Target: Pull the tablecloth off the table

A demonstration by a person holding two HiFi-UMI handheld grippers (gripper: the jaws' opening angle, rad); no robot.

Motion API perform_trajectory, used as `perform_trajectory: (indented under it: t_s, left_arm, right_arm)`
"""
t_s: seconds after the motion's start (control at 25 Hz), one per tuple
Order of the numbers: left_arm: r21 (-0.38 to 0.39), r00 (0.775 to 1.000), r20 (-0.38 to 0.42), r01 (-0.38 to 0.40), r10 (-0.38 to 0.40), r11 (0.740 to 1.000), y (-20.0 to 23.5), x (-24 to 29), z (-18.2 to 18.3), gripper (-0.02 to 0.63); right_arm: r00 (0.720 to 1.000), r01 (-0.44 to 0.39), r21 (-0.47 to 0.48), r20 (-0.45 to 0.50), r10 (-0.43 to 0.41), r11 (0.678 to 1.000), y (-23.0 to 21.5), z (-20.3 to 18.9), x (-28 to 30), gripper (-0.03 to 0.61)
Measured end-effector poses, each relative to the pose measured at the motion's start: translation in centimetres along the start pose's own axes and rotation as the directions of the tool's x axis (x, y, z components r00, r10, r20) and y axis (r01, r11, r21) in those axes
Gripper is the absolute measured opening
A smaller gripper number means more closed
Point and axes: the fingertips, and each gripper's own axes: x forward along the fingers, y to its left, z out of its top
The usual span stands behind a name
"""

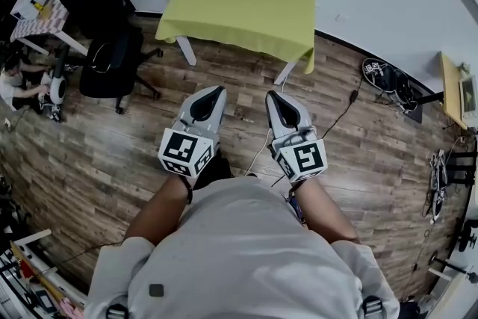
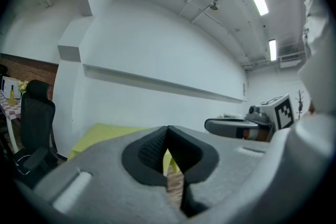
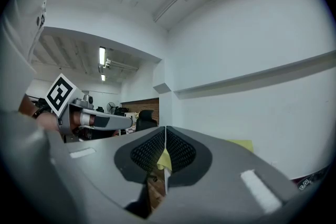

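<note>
Head view puts your left gripper (image 1: 215,92) and right gripper (image 1: 273,96) low in the middle of the frame, side by side, each with its jaws pressed together on nothing. Beyond them lies wooden floor (image 1: 224,71). At the upper centre the yellow-green tablecloth (image 1: 243,0) covers the table (image 1: 187,51), well apart from both grippers. You are at the approach, I judge: step closer, spread the jaws, then take the near hem.

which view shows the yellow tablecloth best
The head view: the whole tablecloth lies spread over the table, with its edges hanging down. The left gripper view catches only a strip of it; the right gripper view shows just a sliver.
</note>
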Motion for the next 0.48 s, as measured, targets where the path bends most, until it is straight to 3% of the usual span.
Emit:
perform_trajectory:
  t_s: [0.08, 0.48]
  left_arm:
    - [-0.003, 1.0, -0.004, 0.01, -0.01, 1.0, 2.3, 0.6, 0.2, 0.0]
    - [0.009, 0.995, -0.03, 0.099, -0.099, 0.995, 12.0, 2.8, 2.4, 0.001]
  right_arm:
    - [1.0, -0.003, -0.005, -0.008, 0.003, 1.0, 0.3, -0.3, 2.5, 0.041]
    - [0.998, 0.04, 0.002, -0.042, -0.039, 0.999, 1.3, 0.1, 12.8, 0.038]
